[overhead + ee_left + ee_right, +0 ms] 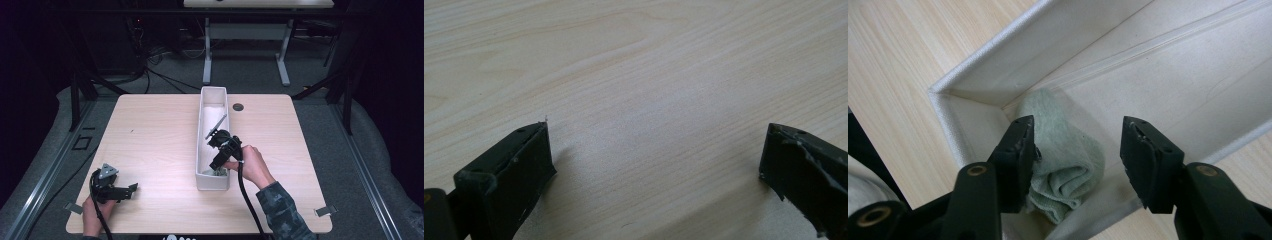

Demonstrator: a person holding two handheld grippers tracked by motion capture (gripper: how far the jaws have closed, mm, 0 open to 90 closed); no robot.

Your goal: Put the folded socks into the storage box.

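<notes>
Cloth (pixel 1068 160) between open right claw (pixel 1078 145)

The right gripper (pixel 1078 145) points down into the corner of a long white bin (pixel 998 65) standing on a light wooden table (pixel 898 60). A rolled pale green sock (pixel 1068 155) lies on the bin floor near that corner. The jaws stand apart: the left-hand one touches the sock's side, while the right-hand one is clear of it, with bare bin floor between them. Nothing is pinched
</notes>
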